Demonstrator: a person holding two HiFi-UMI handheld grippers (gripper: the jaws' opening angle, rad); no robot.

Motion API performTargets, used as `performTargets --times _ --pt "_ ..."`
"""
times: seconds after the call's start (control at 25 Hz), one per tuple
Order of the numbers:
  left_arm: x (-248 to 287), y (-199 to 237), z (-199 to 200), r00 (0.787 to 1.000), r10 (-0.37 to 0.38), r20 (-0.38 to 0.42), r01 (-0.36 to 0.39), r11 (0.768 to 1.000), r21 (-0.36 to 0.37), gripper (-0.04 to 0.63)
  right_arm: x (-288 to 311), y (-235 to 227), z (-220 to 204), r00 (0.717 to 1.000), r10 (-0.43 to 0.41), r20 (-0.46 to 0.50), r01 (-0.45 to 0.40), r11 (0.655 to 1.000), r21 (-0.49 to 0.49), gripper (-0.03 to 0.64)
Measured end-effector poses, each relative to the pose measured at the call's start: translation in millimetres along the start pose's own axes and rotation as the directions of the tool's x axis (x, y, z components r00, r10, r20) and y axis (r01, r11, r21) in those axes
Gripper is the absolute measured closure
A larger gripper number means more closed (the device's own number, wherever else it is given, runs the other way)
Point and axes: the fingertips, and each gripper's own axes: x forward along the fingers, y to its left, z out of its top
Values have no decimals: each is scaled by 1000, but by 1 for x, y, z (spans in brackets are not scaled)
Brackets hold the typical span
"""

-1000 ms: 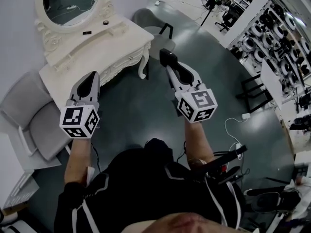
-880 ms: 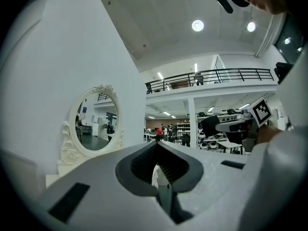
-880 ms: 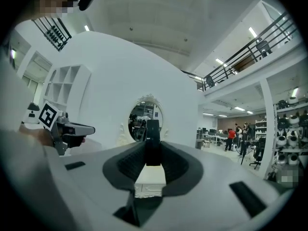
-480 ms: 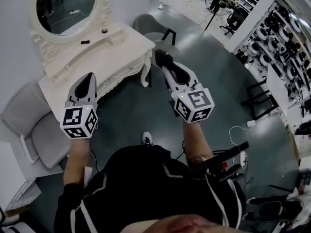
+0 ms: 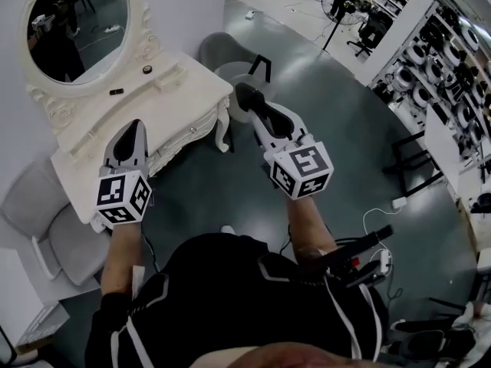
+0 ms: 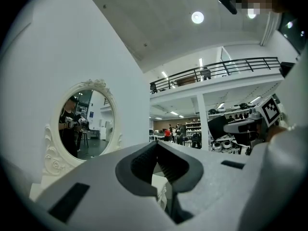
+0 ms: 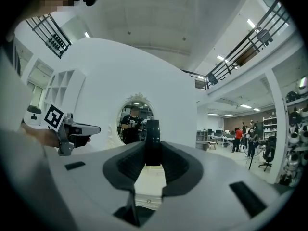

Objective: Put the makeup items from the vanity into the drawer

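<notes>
The white vanity [image 5: 180, 90] with its oval mirror [image 5: 73, 25] stands at the upper left. On its shelf lie a small round dark item [image 5: 146, 69] and a small dark bar [image 5: 116, 91]. My left gripper [image 5: 135, 124] hovers over the vanity's front edge, its jaws together with nothing in them [image 6: 157, 146]. Over the floor off the vanity's right corner, my right gripper [image 5: 247, 98] is shut on a slim black makeup item [image 7: 152, 141] that stands upright between its pads. The vanity's front drawer [image 7: 148, 200] with its knob shows closed beyond the right jaws.
A grey chair [image 5: 54, 221] sits at the left by the vanity's end. Another grey chair [image 5: 222, 48] stands behind the vanity's right corner. White cables and a power strip [image 5: 380, 255] lie on the dark floor at the right, beside shelving [image 5: 453, 60].
The view has swung so the vanity is nearer. Both grippers have moved toward it, and the left one now reaches over its front edge. The black item stays in the right gripper.
</notes>
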Motion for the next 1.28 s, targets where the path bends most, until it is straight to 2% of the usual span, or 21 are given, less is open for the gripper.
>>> performTargets --times 0.36,0.68,0.92,1.28 --pt "85 -44 -17 999 -30 -29 31 999 17 592 11 -82 -18 1000 -7 6 7 1000 1 523" --pt "126 -55 -24 997 -33 -72 36 998 47 592 31 -118 -31 1000 1 5 -1 999 38 522" --pt "165 -35 -26 996 -54 -77 58 997 47 591 71 -130 -33 1000 -13 -7 13 999 37 522" --pt "227 63 -39 997 -39 -60 40 999 16 591 183 -127 -31 999 -24 -47 23 1000 -12 523"
